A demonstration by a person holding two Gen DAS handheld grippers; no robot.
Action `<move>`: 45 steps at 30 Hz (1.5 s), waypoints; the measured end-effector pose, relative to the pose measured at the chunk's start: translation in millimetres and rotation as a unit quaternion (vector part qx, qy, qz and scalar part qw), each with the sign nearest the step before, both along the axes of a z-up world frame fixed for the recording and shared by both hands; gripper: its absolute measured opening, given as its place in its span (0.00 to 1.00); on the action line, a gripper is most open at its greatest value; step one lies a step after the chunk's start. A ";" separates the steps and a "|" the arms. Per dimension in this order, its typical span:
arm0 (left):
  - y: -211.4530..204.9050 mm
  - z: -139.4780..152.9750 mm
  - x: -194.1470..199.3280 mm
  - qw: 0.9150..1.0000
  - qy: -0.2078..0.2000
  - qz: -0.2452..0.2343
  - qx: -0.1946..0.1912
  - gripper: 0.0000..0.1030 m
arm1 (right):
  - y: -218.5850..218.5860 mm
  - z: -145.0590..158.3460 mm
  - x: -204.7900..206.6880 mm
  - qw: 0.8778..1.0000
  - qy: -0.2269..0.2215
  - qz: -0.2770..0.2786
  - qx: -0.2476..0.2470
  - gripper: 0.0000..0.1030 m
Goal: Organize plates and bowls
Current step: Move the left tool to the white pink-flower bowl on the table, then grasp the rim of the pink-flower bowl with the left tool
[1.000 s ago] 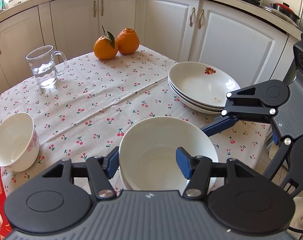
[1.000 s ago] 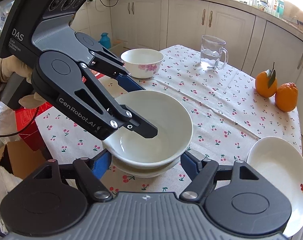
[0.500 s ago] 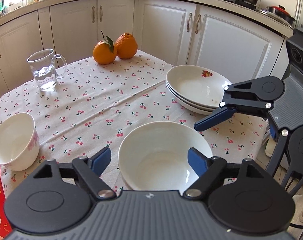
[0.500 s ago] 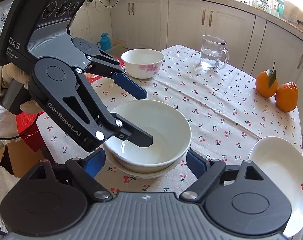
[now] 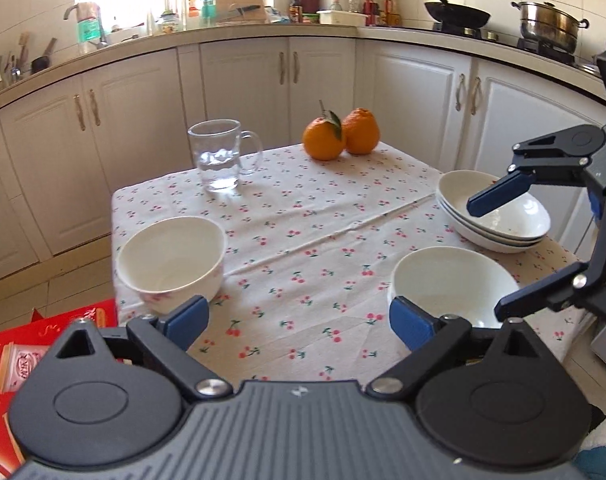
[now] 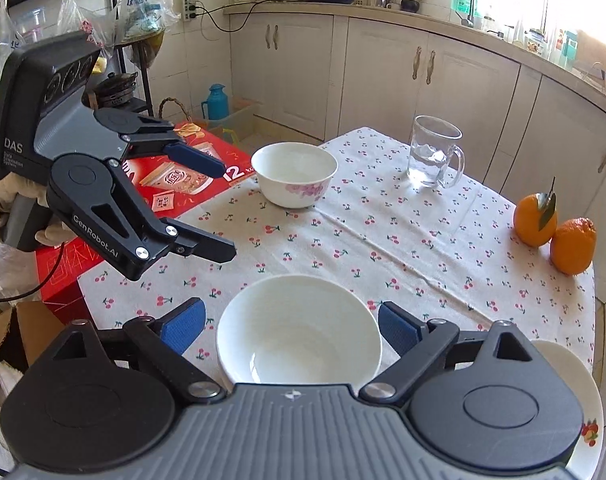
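A plain white bowl (image 5: 449,284) stands on another bowl near the table's front edge; it also shows in the right wrist view (image 6: 299,330). A flowered white bowl (image 5: 171,264) stands at the left corner, and also shows in the right wrist view (image 6: 295,174). A stack of deep white plates (image 5: 499,220) sits at the right. My left gripper (image 5: 299,320) is open and empty, between the two bowls and back from them. My right gripper (image 6: 291,326) is open, its pads either side of the plain bowl, not touching.
A glass mug of water (image 5: 223,156) and two oranges (image 5: 341,134) stand at the far side of the cherry-print tablecloth (image 5: 303,216). A red box (image 6: 175,184) lies beside the table's left edge. White cabinets surround the table.
My left gripper has opened, let go of the plain bowl, and drawn back and to the left, toward the flowered bowl. The plain bowl now rests on the lower bowl.
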State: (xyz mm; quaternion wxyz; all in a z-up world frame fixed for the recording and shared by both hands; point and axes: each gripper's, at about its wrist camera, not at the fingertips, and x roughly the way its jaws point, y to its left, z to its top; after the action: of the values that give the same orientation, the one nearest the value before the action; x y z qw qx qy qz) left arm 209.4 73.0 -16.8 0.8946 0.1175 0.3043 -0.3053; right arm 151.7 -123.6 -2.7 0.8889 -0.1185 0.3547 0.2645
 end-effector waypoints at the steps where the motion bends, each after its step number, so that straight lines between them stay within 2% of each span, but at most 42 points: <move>1: 4.8 -2.1 2.9 1.000 0.001 0.008 0.000 0.94 | 4.2 2.2 4.9 1.000 -0.001 0.002 0.000 0.93; 5: 19.8 -11.2 15.7 1.000 0.001 0.028 0.005 0.94 | 21.5 6.5 24.6 1.000 -0.001 0.010 -0.009 0.93; 11: 29.4 -20.0 37.8 0.999 -0.008 0.028 0.022 0.94 | 44.0 7.9 67.4 0.999 0.015 0.027 -0.026 0.93; 19: 41.3 -28.5 75.4 0.999 0.030 0.026 -0.009 0.94 | 71.7 6.0 125.6 0.997 0.029 0.051 -0.048 0.93; 24: 42.1 -40.0 91.7 0.999 0.036 0.029 0.007 0.94 | 86.5 -5.3 160.6 0.996 0.047 0.066 -0.049 0.93; 29: 39.5 -44.7 98.0 0.999 0.018 0.028 0.026 0.94 | 97.2 -16.3 188.5 0.994 0.061 0.078 -0.049 0.92; 34: 36.7 -47.1 104.7 0.999 0.010 0.020 0.029 0.94 | 102.1 -26.6 213.0 0.993 0.078 0.079 -0.042 0.88; 45: 37.7 -53.9 114.6 0.999 0.013 0.015 0.029 0.82 | 109.6 -44.4 248.0 0.991 0.103 0.079 -0.029 0.74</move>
State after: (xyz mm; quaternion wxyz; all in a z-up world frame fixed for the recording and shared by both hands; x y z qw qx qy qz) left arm 323.9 110.7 -70.8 0.8911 0.1344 0.3267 -0.2848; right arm 399.8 -14.0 -47.1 0.8205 -0.1437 0.4410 0.3341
